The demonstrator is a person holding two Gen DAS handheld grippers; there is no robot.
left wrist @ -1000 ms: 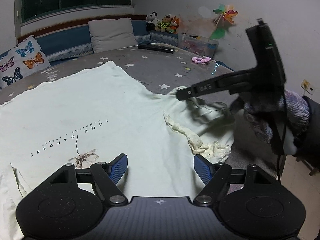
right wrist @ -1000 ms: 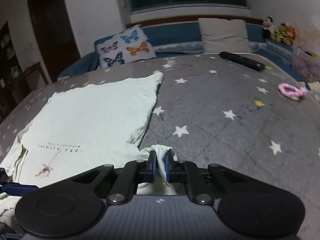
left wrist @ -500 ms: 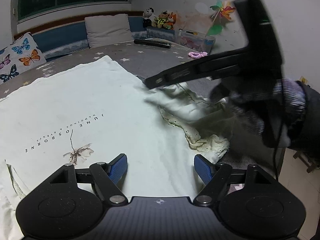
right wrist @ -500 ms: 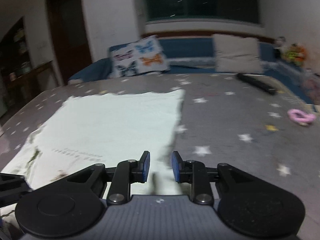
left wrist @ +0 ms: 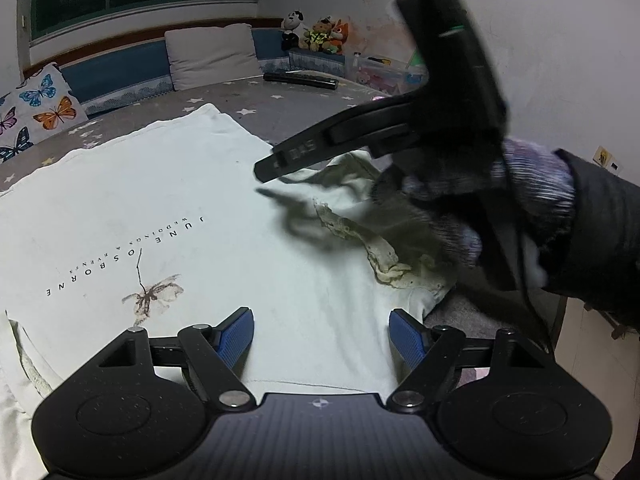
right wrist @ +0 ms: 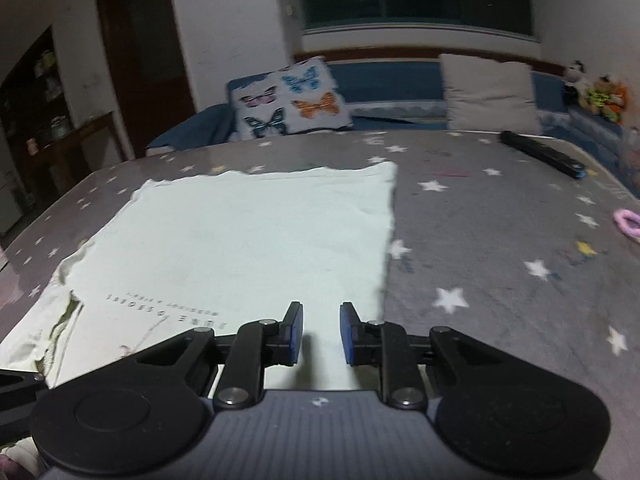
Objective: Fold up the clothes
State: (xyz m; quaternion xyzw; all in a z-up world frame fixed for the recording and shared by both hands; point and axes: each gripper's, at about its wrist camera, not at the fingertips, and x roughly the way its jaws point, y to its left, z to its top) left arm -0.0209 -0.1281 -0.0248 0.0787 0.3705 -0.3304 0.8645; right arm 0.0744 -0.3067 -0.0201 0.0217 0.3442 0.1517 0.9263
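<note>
1. T-shirt [left wrist: 208, 216], pale mint-white, lies spread print-up on the grey star-patterned bedcover [right wrist: 500, 240]. One sleeve [left wrist: 360, 220] is turned in over the body near the frayed seam, bunched rather than flat.
2. Orientation: the printed lettering [left wrist: 128, 256] and small insect motif sit at the near end, reading upside down from both cameras. Judged from that, the shirt's long axis runs away from the person toward the butterfly pillow [right wrist: 292, 100], with the straight far edge [right wrist: 280, 174] lying square across the bed. Whether that edge is the hem I cannot confirm.
3. Left gripper [left wrist: 322, 336]: blue pads wide apart, holding nothing, low over the near end of the shirt.
4. Right gripper [right wrist: 320, 334]: pads parted with a clear gap, nothing between them, hovering over the shirt's near right portion. In the left view it is motion-blurred above the tucked sleeve.
5. Handling, as judgement: thin knit, light, limp, no stiffness; it will drape and wrinkle, and drag on the bedcover. Best pinched at edges or corners, through all layers; the frayed seam looks weak.
6. Fold state: one sleeve in; the other side is poorly shown.
</note>
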